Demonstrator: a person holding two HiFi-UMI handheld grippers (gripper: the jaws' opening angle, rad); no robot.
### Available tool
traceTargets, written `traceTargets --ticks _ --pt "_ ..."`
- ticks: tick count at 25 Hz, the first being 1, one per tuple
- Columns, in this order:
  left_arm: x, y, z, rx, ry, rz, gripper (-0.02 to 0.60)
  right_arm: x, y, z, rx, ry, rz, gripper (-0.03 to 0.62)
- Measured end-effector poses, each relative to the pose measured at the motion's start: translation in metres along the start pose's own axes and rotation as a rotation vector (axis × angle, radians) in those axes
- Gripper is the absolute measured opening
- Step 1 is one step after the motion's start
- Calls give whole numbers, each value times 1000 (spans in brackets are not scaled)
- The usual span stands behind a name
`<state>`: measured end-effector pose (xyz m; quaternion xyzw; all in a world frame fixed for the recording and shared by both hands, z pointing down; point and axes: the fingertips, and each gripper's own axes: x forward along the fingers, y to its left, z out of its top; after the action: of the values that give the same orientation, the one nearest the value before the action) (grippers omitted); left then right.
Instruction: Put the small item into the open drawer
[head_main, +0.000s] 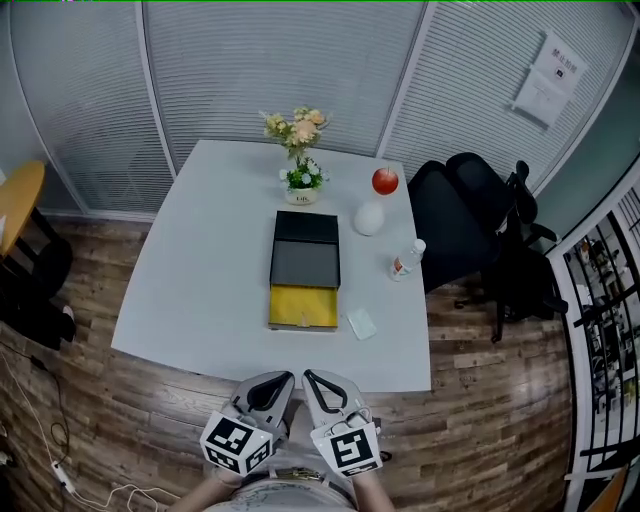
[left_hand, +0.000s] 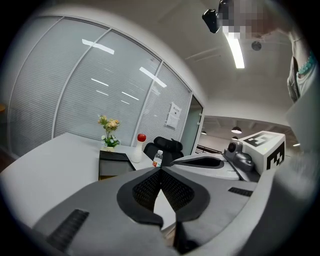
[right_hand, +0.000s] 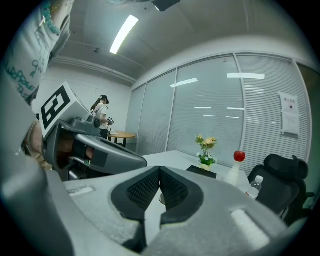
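Note:
A black box (head_main: 305, 250) sits in the middle of the white table (head_main: 200, 270), its yellow drawer (head_main: 303, 307) pulled out toward me. The small white item (head_main: 361, 323) lies flat on the table just right of the drawer. Both grippers hang side by side below the table's near edge, close to my body. My left gripper (head_main: 287, 378) is shut with nothing in it, and so is my right gripper (head_main: 310, 377). In the left gripper view the left gripper (left_hand: 160, 170) has its tips touching and points at the box (left_hand: 114, 161). The right gripper (right_hand: 159, 170) has its tips together too.
On the table stand a flower pot (head_main: 301, 180), a white vase (head_main: 369, 219) with a red ball (head_main: 385, 181) beside it, and a water bottle (head_main: 407, 260). A black office chair (head_main: 480, 220) stands right of the table. A round wooden table (head_main: 18, 205) is at the far left.

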<state>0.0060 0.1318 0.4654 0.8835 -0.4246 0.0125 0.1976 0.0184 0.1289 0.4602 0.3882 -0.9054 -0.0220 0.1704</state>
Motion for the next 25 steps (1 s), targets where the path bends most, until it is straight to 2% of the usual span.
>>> traceTargets --ticks 11,17,25 --pt "84 23 51 5 -41 63 -2 41 -83 16 -39 -37 89 3" --pt "114 31 59 6 -47 106 -3 54 -114 21 -41 -48 122 3" --pt "138 34 63 -1 -72 142 -3 61 -134 10 -50 -57 181 3"
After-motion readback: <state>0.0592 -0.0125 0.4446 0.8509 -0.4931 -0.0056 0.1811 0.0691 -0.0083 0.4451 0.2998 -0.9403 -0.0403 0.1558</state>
